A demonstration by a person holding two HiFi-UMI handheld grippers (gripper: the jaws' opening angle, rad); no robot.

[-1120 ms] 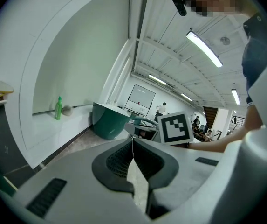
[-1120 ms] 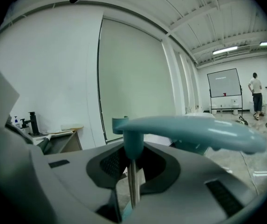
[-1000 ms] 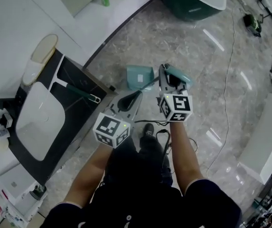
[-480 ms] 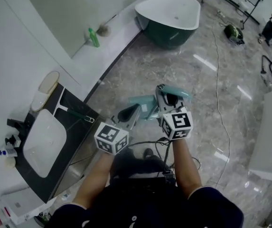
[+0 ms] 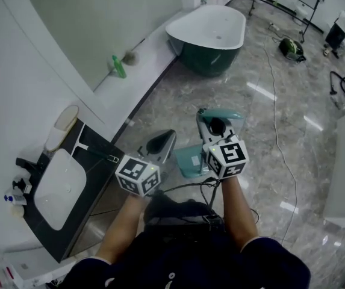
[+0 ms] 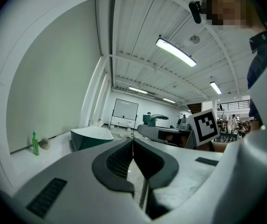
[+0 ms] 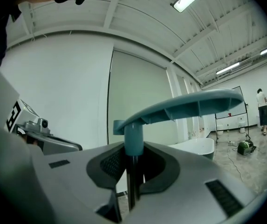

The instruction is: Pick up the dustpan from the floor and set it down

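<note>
Grips the dustpan [image 5: 190,160] by its upright pole in the right tool [image 5: 212,127], pan hanging directly below, clear of the floor [image 5: 262,119]. Holds the left tool [image 5: 161,142] pinched together, empty, just beside. Probably calls for straight lowering, right-handed.

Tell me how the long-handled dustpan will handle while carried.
Probably light: the right gripper alone holds the dustpan by its thin pole. Likely stiff, since the pole looks straight. It hangs below the jaws, so it may swing.
</note>
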